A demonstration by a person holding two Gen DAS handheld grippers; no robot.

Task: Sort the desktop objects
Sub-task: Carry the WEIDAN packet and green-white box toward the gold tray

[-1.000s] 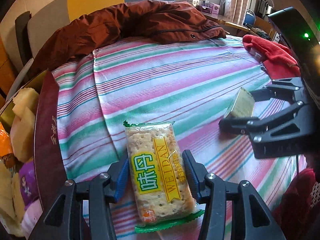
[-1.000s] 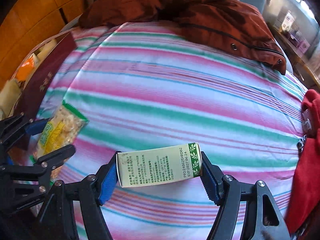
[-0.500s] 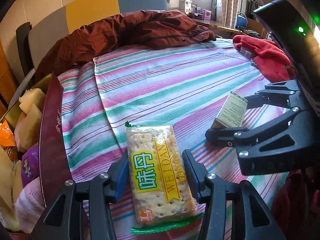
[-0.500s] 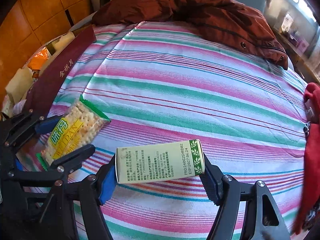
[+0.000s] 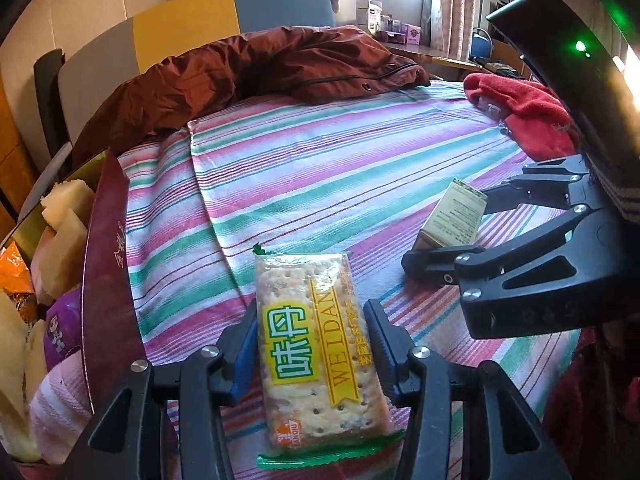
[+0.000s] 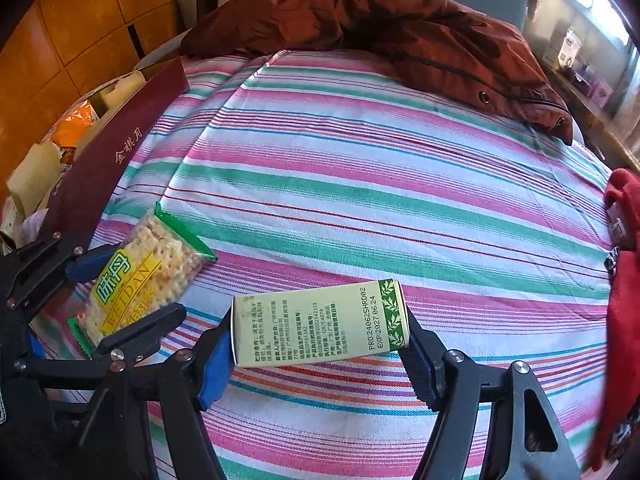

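My left gripper (image 5: 310, 344) is shut on a packet of Weidan crackers (image 5: 316, 344) with a green-edged wrapper, held over the striped cloth (image 5: 320, 168). It also shows in the right wrist view (image 6: 136, 280) at the left. My right gripper (image 6: 320, 336) is shut on a pale green carton (image 6: 320, 322) with printed text, gripped by its two ends. In the left wrist view the carton (image 5: 454, 214) and the right gripper (image 5: 456, 224) are at the right.
A dark red box (image 5: 106, 264) full of snacks stands at the left edge, its flap (image 6: 116, 152) raised. A brown jacket (image 6: 380, 28) lies across the far side. A red garment (image 5: 524, 112) lies at the right.
Both grippers have lifted and pulled back with their objects, staying shut. The box at the left shows more in the right wrist view.
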